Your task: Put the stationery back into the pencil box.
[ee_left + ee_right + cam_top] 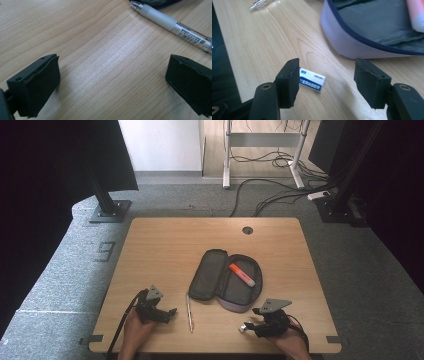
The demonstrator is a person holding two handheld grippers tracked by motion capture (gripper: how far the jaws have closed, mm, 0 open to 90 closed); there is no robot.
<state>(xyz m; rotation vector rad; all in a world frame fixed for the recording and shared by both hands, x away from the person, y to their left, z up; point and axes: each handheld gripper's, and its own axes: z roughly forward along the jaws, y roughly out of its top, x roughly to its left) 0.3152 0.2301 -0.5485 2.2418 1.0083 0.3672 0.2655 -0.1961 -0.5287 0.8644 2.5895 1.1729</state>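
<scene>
An open grey pencil case (225,281) lies mid-table with an orange highlighter (242,274) inside it. A clear pen (189,312) lies on the wood just left of the case. My left gripper (170,313) rests near the front edge, left of the pen. It is open over bare wood (113,72), with the pen (172,25) beyond its right jaw. My right gripper (252,320) sits low at the front right, open (327,75). A small white and blue eraser (312,80) lies flat on the table by its left jaw, partly hidden behind it and not pinched.
The case's pale wall (347,42) rises just beyond the right gripper, with the highlighter (415,15) inside. The table's front edge (215,350) is close behind both hands. A cable hole (247,230) sits at the far edge. Floor cables and stand feet lie beyond the table.
</scene>
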